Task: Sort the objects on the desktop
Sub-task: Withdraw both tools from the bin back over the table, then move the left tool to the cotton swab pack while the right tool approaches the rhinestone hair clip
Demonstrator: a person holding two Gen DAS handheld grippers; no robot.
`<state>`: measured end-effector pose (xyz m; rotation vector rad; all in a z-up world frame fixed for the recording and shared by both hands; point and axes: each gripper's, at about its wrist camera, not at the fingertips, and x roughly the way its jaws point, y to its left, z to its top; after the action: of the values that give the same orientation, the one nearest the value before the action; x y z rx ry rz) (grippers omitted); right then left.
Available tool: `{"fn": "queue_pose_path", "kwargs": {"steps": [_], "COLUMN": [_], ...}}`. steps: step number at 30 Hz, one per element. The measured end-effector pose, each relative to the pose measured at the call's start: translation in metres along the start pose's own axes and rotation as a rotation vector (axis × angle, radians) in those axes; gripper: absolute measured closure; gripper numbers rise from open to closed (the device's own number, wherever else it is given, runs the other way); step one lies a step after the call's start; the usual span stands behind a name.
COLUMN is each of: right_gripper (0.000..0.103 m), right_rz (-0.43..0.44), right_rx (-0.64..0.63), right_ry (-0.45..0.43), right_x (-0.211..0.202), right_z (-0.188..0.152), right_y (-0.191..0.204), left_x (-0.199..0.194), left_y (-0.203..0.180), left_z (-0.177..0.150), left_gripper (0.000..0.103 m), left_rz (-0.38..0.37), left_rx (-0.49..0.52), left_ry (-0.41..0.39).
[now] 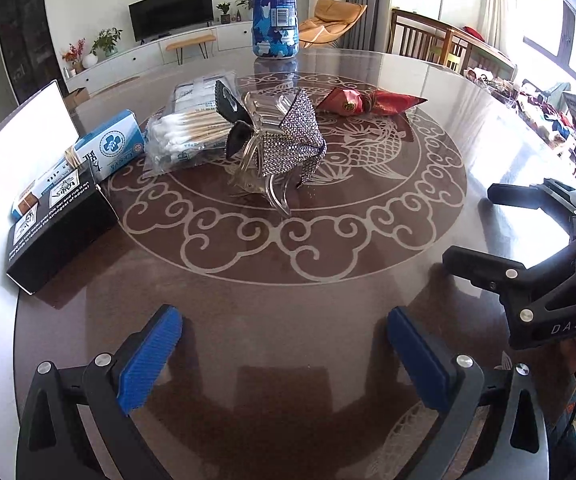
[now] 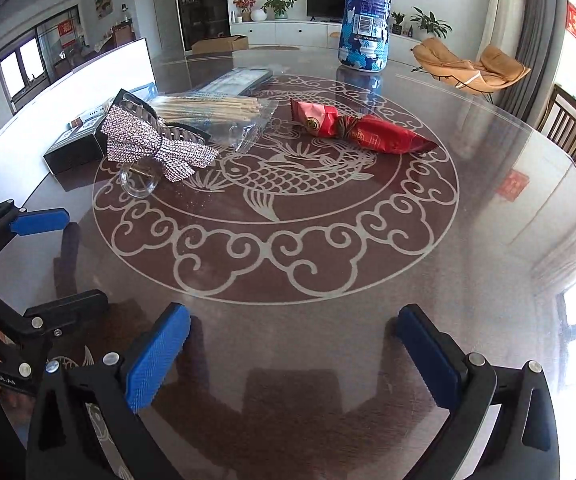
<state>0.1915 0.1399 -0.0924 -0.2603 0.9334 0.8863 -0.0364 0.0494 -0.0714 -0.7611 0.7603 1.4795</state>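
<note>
Left tongs (image 1: 284,354): nearest the left wrist camera, blue pads spread wide apart, nothing between them, hovering over bare tabletop (image 1: 288,280).
Right tongs (image 2: 292,354): likewise spread apart and holding nothing; in the left wrist view they show at the right edge, fingers parted.
Tabletop: round, glossy dark brown, with a pale fish-and-cloud pattern at its centre.
Hair clip (image 1: 280,140): clear claw with a rhinestone bow, standing on the pattern's left part, just beside the cotton swabs.
Cotton swabs (image 1: 184,132): clear bag of wooden-stemmed swabs, lying left of the clip.
Red snack packets (image 2: 360,128): two wrappers tied together, lying on the far side of the pattern, well apart from both tongs.
Boxes: black box (image 1: 60,232) at the left rim, blue-and-white box (image 1: 108,148) touching it behind.
Bottle (image 1: 274,8): blue camouflage print, upright at the far edge.
White board (image 1: 20,128): propped upright behind the boxes.
</note>
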Motion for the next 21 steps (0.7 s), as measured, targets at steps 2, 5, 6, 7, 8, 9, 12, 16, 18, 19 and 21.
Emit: {"fn": "queue_pose_path", "kwargs": {"steps": [2,5,6,7,8,9,12,16,18,19,21], "right_gripper": [0.000,0.000,0.000,0.000,0.000,0.000,0.000,0.000,0.000,0.000,0.000], "right_rz": [0.000,0.000,0.000,0.000,0.000,0.000,0.000,0.000,0.000,0.000,0.000], "right_rx": [0.000,0.000,-0.001,-0.001,-0.001,-0.001,-0.001,-0.001,-0.001,-0.001,-0.001], "right_ry": [0.000,-0.001,-0.001,-0.001,-0.001,-0.002,-0.002,-0.002,-0.002,-0.002,-0.002], "right_x": [0.000,0.000,0.000,0.000,0.000,0.000,0.000,0.000,0.000,0.000,0.000], "right_z": [0.000,0.000,0.000,0.000,0.000,0.000,0.000,0.000,0.000,0.000,0.000], "right_y": [0.000,0.000,0.000,0.000,0.000,0.000,0.000,0.000,0.000,0.000,0.000], "left_x": [0.000,0.000,0.000,0.000,0.000,0.000,0.000,-0.003,-0.003,-0.004,-0.004], "left_y": [0.000,0.000,0.000,0.000,0.000,0.000,0.000,0.008,0.020,0.028,0.044], "left_z": [0.000,0.000,0.000,0.000,0.000,0.000,0.000,-0.001,-0.002,-0.002,-0.001], "left_gripper": [0.000,0.000,0.000,0.000,0.000,0.000,0.000,0.000,0.000,0.000,0.000], "left_rz": [0.000,0.000,0.000,-0.001,0.000,0.000,-0.001,0.017,0.052,0.065,0.097], "left_rx": [0.000,-0.001,-0.001,-0.001,-0.001,-0.001,-0.001,-0.025,-0.074,-0.094,-0.129], "left_ry": [0.000,0.000,0.000,0.000,0.000,0.000,0.000,0.003,0.008,0.009,0.016]}}
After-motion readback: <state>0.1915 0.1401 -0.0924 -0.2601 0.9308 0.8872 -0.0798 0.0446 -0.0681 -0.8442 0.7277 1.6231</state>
